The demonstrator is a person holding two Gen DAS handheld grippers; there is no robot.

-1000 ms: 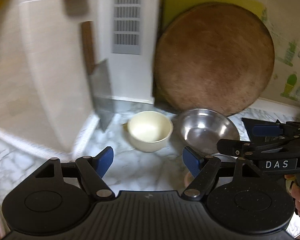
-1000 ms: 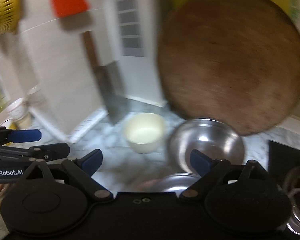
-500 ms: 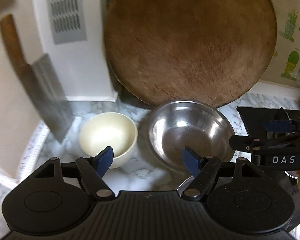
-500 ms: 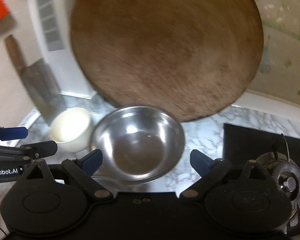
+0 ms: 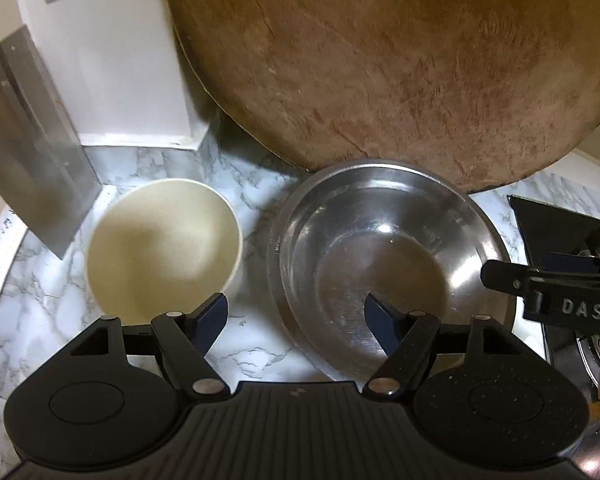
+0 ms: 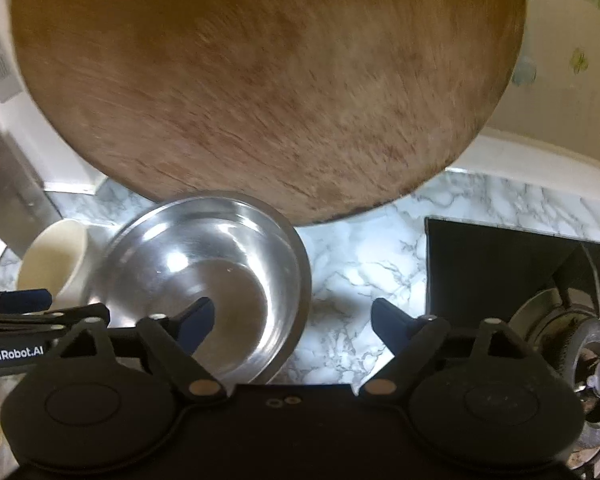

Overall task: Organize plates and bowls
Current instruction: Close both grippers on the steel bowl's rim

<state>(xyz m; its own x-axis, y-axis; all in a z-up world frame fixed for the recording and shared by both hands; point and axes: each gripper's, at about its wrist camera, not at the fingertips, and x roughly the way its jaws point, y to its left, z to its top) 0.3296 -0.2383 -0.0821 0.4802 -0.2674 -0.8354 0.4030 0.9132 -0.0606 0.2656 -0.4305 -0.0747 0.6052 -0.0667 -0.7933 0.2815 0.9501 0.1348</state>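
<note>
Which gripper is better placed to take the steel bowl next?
Probably the right gripper: it is open, and the near right rim of the steel bowl lies between its fingers. The left gripper, also open, straddles bare counter between the cream bowl and the steel one.

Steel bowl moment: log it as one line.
left gripper open, empty | right gripper open, straddling steel bowl right rim | cream bowl left of it | both on marble counter
</note>
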